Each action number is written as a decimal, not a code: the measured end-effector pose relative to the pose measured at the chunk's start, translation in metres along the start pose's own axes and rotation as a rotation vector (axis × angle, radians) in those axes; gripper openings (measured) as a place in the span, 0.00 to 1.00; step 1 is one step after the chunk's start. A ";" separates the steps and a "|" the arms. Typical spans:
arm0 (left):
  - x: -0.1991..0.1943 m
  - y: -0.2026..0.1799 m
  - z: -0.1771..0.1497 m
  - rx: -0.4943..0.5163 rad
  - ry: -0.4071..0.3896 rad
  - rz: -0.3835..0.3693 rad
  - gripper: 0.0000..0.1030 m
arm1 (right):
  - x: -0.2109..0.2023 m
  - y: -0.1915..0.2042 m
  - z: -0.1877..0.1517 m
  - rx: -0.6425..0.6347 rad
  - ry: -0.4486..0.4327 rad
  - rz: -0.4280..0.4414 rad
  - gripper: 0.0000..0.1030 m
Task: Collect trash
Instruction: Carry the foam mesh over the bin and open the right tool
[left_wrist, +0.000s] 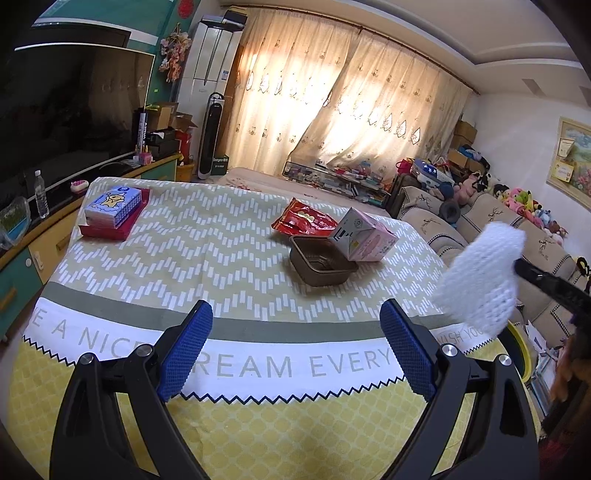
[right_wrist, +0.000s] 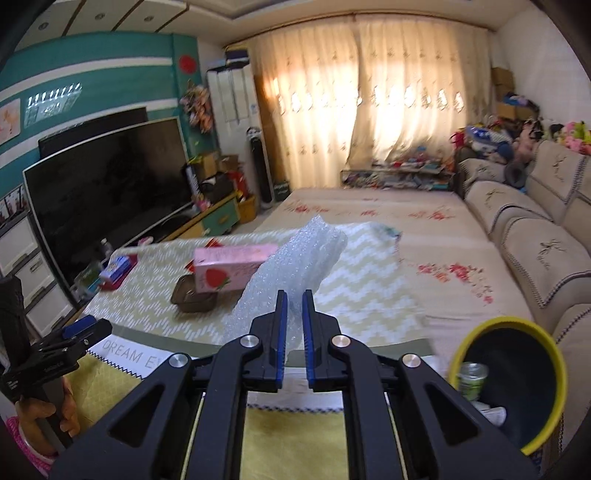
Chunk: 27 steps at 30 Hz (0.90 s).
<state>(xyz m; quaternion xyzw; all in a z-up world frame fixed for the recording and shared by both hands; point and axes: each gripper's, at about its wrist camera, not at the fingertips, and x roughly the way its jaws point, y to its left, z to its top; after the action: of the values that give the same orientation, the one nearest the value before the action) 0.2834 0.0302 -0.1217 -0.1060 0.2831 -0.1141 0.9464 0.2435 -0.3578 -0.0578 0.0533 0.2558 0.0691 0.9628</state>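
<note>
1. The white foam wrap (right_wrist: 291, 266) looks feather-light, soft and crushable; it should flop and spring back, so a pinch near 1 end, as now, seems enough.
2. The right claw (right_wrist: 294, 317) is nearly closed, its blue pads pinching the wrap's lower end; the wrap hangs in the air above the surface (left_wrist: 221, 258), near the yellow-rimmed bin (right_wrist: 517, 387) beside it.
3. The left claw (left_wrist: 295, 350) stands wide and empty over the cloth's near edge.
4. Left on the surface: a red wrapper (left_wrist: 303, 221), a pink carton (left_wrist: 364, 236) and a brown tray (left_wrist: 321, 266), bunched together.
</note>
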 end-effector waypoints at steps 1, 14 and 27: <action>0.000 0.000 0.000 0.001 -0.002 -0.001 0.88 | -0.007 -0.006 0.000 0.000 -0.013 -0.020 0.08; 0.000 -0.003 0.000 0.020 -0.007 -0.004 0.88 | -0.071 -0.128 -0.020 0.070 -0.059 -0.430 0.08; 0.002 -0.002 -0.001 0.015 0.004 -0.008 0.89 | -0.041 -0.169 -0.054 0.123 0.023 -0.553 0.32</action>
<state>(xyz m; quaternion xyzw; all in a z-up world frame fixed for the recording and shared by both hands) 0.2845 0.0273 -0.1227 -0.0998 0.2839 -0.1201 0.9461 0.1994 -0.5273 -0.1075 0.0388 0.2753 -0.2111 0.9371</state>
